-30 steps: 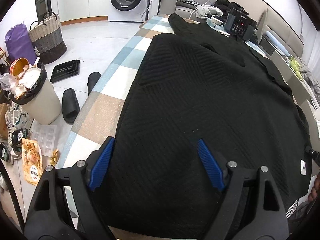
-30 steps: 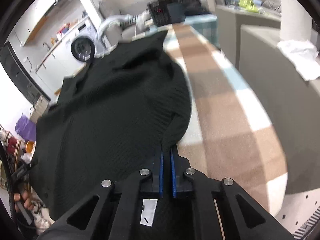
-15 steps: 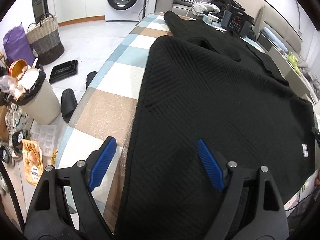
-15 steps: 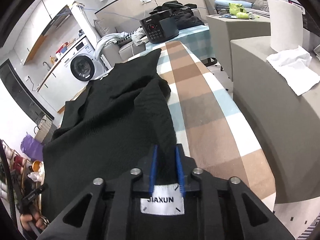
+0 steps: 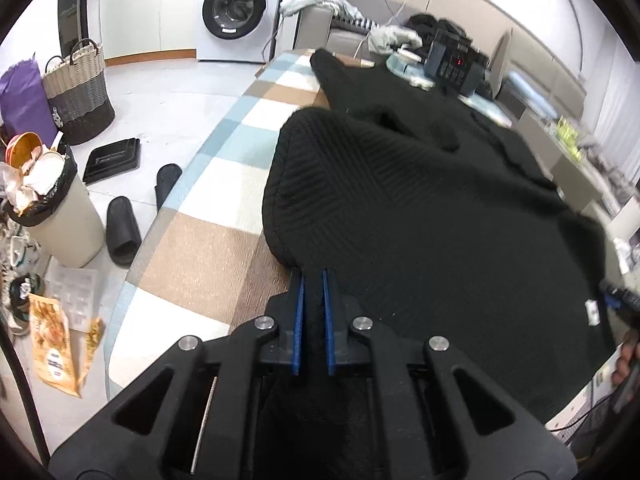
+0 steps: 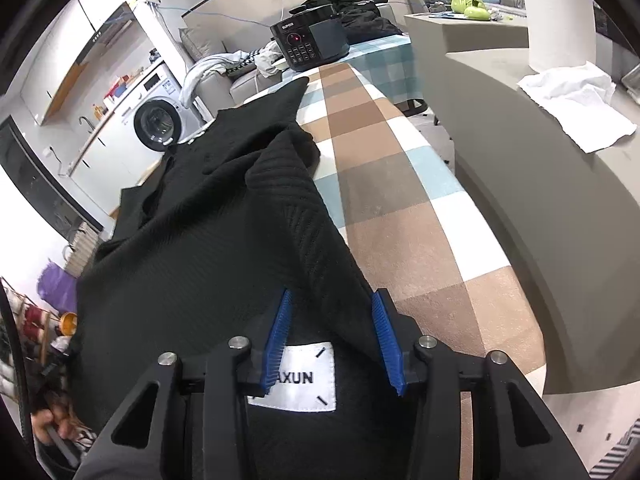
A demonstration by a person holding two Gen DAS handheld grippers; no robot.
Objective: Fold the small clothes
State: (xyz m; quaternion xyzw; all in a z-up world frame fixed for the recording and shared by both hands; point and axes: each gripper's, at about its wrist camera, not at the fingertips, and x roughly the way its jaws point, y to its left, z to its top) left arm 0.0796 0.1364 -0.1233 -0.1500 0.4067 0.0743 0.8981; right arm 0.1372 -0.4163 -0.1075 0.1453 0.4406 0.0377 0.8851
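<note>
**Two grippers on one black knit garment: left clamped, right letting go**

Left gripper [image 5: 312, 304]: blue pads drawn nearly together, black fabric pinched between them at the garment's near left edge. Judged purpose: a firm hold on that hem so this side can be lifted or carried over for a fold.

Right gripper [image 6: 334, 336]: jaws opening, blue pads [image 6: 276, 338] standing apart, fabric lying between them but not pressed. Judged purpose: releasing the right edge where it has been laid.

Black ribbed knit garment [image 5: 420, 208]: spread lengthwise over the checked brown, white and pale-blue tablecloth [image 5: 200, 248], one narrow end reaching far up the table, folds bunched near the middle. It covers most of the cloth's width, leaving a bare strip on either side.

Readable writing:
- white woven label [image 6: 296, 380] sewn on the garment between the right pads: letters "AXUN" show, the start hidden by a pad.
- black electric cooker [image 6: 310, 42] at the table's far end: "SUPOR" on its panel, a red light below.
- white washing machine [image 5: 236, 10] across the room: stickers present, too small to read.
</note>
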